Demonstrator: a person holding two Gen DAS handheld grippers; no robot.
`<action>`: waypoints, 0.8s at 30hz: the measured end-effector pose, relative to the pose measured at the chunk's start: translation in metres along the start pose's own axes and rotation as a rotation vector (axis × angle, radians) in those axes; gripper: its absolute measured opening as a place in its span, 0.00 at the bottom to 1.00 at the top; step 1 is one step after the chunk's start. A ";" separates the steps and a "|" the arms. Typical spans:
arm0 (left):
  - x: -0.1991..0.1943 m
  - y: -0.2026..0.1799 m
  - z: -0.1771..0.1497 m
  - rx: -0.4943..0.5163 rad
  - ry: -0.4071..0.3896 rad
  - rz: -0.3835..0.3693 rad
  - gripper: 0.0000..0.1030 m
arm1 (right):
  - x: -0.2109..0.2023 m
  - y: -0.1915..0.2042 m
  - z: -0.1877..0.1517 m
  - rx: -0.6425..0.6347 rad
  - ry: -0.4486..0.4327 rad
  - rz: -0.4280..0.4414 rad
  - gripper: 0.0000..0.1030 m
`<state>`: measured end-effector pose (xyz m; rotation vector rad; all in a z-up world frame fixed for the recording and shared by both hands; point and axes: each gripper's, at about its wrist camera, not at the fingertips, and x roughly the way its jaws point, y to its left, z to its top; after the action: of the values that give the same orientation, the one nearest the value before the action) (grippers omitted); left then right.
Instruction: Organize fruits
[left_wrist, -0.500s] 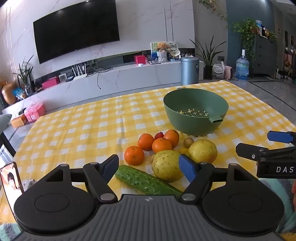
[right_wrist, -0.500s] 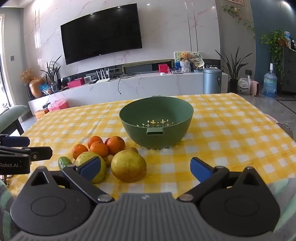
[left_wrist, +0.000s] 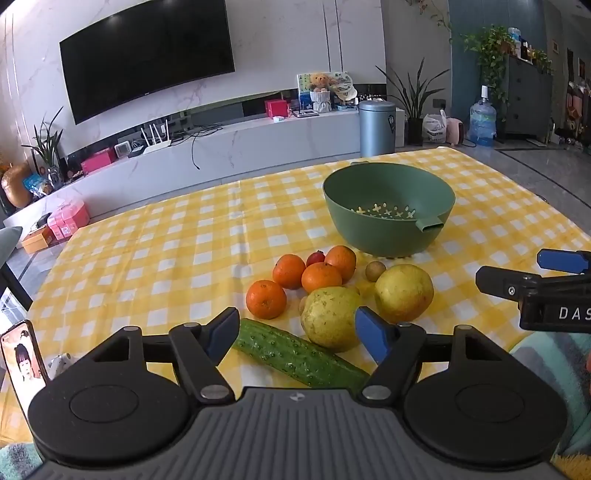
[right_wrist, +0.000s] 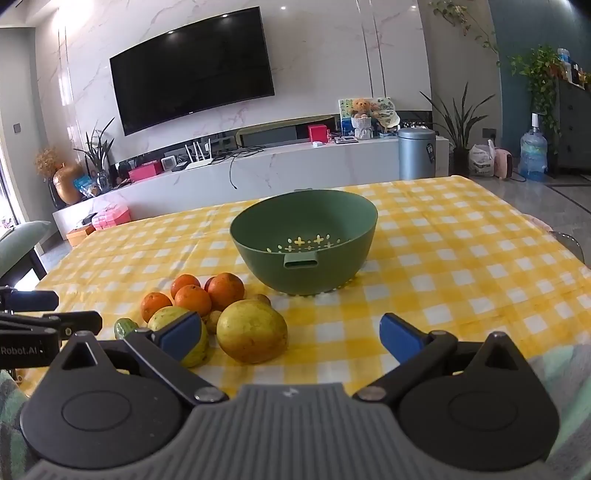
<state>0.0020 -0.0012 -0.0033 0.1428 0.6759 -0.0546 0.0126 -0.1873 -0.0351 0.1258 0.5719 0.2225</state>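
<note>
A green colander bowl (left_wrist: 388, 206) stands on the yellow checked tablecloth (left_wrist: 166, 258), with nothing in it. In front of it lie several oranges (left_wrist: 266, 299), two yellow-green pears (left_wrist: 330, 317) (left_wrist: 403, 292), a cucumber (left_wrist: 299, 354), a small red fruit (left_wrist: 315, 257) and a small brown one (left_wrist: 375, 270). My left gripper (left_wrist: 299, 334) hovers open over the cucumber and the near pear, touching neither. My right gripper (right_wrist: 290, 338) is open too, just short of the right pear (right_wrist: 252, 335), with the bowl (right_wrist: 303, 243) beyond it.
A phone (left_wrist: 23, 363) leans at the table's near left edge. The right gripper's body (left_wrist: 546, 291) reaches in from the right in the left wrist view. Behind the table run a white TV bench (left_wrist: 221, 147) and a metal bin (left_wrist: 376, 127).
Both views have barely shifted; the grippers stay open and the fruit has not moved.
</note>
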 end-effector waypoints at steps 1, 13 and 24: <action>0.000 0.000 0.000 -0.001 0.001 -0.003 0.81 | 0.000 0.000 0.000 0.002 0.001 0.000 0.96; 0.001 -0.001 -0.001 0.000 0.009 -0.004 0.81 | 0.005 -0.003 0.000 0.022 0.018 -0.011 0.96; 0.001 -0.002 -0.002 0.002 0.012 -0.006 0.81 | 0.006 -0.003 -0.001 0.023 0.024 -0.013 0.96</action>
<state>0.0017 -0.0031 -0.0054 0.1431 0.6881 -0.0605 0.0179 -0.1887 -0.0395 0.1420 0.5990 0.2048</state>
